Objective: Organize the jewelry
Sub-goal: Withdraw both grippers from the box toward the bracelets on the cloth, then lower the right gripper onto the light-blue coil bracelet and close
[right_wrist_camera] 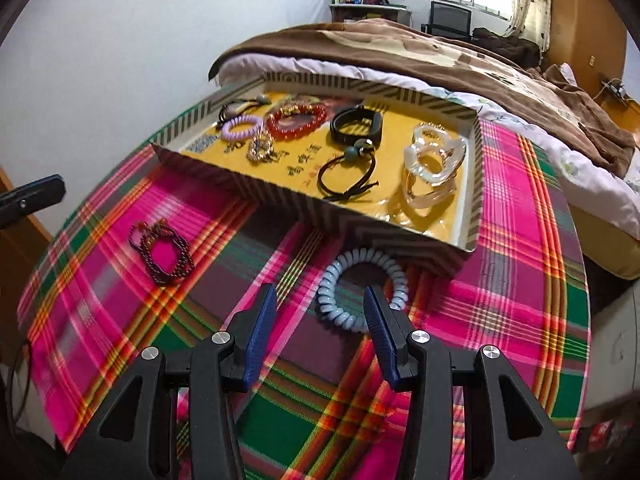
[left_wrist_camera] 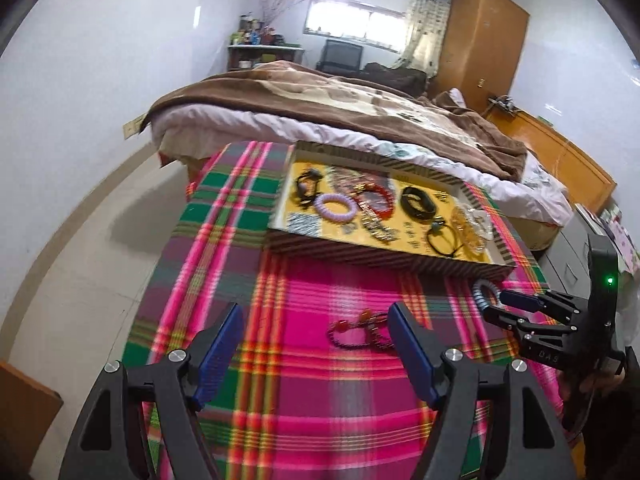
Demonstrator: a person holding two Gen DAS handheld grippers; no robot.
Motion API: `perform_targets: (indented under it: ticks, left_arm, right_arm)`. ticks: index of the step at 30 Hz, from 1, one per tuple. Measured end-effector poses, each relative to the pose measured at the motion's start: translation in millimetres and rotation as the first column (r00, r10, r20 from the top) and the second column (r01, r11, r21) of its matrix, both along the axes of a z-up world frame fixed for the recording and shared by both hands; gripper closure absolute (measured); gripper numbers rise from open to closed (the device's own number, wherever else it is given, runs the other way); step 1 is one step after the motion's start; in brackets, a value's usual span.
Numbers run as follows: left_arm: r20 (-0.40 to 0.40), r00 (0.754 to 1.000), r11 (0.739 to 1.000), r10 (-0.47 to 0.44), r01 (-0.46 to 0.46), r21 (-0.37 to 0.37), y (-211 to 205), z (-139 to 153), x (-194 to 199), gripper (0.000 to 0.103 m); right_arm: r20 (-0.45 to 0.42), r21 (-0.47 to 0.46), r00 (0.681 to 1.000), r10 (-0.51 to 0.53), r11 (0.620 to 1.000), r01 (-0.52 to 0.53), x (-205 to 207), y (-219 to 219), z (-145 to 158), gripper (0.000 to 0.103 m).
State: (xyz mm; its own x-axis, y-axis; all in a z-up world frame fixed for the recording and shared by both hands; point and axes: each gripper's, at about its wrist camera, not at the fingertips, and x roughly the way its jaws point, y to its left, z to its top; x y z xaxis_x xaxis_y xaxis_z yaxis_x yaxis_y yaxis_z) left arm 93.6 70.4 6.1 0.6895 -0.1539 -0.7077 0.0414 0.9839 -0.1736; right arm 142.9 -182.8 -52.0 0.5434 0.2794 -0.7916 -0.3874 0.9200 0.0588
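Note:
A striped shallow tray [right_wrist_camera: 280,198] with a yellow floor holds several bracelets and hair ties. In front of it, on the plaid cloth, lies a pale blue spiral hair tie [right_wrist_camera: 340,310]. My right gripper [right_wrist_camera: 320,292] hovers open just over it: the tie's near arc shows between the fingers and the right finger crosses the ring. A dark red bead bracelet [left_wrist_camera: 352,334] lies loose on the cloth, just left of the right-hand finger of my left gripper [left_wrist_camera: 316,312], which is open and holds nothing. In the left wrist view the right gripper [left_wrist_camera: 498,304] reaches the blue tie [left_wrist_camera: 478,292].
Pink and green plaid cloth [right_wrist_camera: 520,280] covers the table. A bed with a brown blanket [left_wrist_camera: 320,96] runs close behind the tray [left_wrist_camera: 360,256]. A wooden wardrobe [left_wrist_camera: 480,36] stands at the back right. The table's left edge drops to a pale floor [left_wrist_camera: 80,240].

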Motion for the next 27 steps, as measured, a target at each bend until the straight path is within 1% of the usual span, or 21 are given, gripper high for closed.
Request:
perform_targets:
  ticks: [4, 10, 12, 13, 15, 16, 17, 19, 24, 27]
  left_arm:
    - [-0.018, 0.999, 1.000, 0.028, -0.029, -0.009, 14.0, -7.8, -0.8, 0.029]
    - [-0.045, 0.998, 0.999, 0.035, -0.036, -0.027, 23.5, -21.0, 0.2, 0.029]
    - [-0.053, 0.998, 0.999, 0.029, -0.031, -0.035, 23.7, -25.0, 2.1, 0.029]
    - [-0.057, 0.998, 0.999, 0.026, -0.028, -0.039, 23.1, -26.9, 3.1, 0.028]
    - [-0.064, 0.998, 0.999, 0.020, -0.023, -0.046, 22.2, -29.7, 2.9, 0.028]
    - [-0.067, 0.998, 0.999, 0.015, -0.019, -0.051, 21.5, -31.3, 3.7, 0.028]
    - [-0.073, 0.997, 0.998, 0.011, -0.015, -0.056, 20.7, -32.8, 4.7, 0.028]
    - [-0.080, 0.997, 0.998, 0.002, -0.007, -0.065, 18.6, -35.1, 5.8, 0.028]
    - [-0.094, 0.995, 0.997, -0.019, 0.012, -0.071, 11.2, -36.7, 10.2, 0.028]
    - [-0.096, 0.995, 0.997, -0.039, 0.032, -0.068, 3.5, -36.8, 11.9, 0.027]
  right_arm:
    - [-0.006, -0.036, 1.000, -0.017, 0.999, 0.016, 4.0, 2.5, -7.0, 0.057]
    - [0.013, -0.063, 0.999, -0.029, 0.998, 0.030, 8.6, 9.5, -10.5, 0.058]
    - [0.010, -0.045, 1.000, -0.021, 0.999, 0.022, 8.1, 10.6, -10.3, 0.067]
    - [0.011, -0.044, 1.000, -0.020, 0.999, 0.021, 7.8, 11.3, -10.2, 0.068]
    - [0.017, -0.042, 1.000, -0.020, 0.999, 0.021, 7.1, 12.7, -10.2, 0.083]
    - [0.020, -0.041, 1.000, -0.019, 0.999, 0.020, 6.3, 13.3, -10.2, 0.086]
    - [0.023, -0.042, 1.000, -0.013, 0.999, 0.014, 5.6, 14.3, -10.4, 0.092]
    - [0.022, -0.044, 1.000, -0.002, 0.999, 0.003, 3.0, 15.6, -10.3, 0.093]
    - [0.028, -0.040, 0.999, -0.016, 0.999, 0.017, -5.6, 12.9, -9.3, 0.093]
    - [0.045, -0.019, 0.999, -0.026, 0.999, 0.027, -14.1, 7.0, -4.9, 0.093]
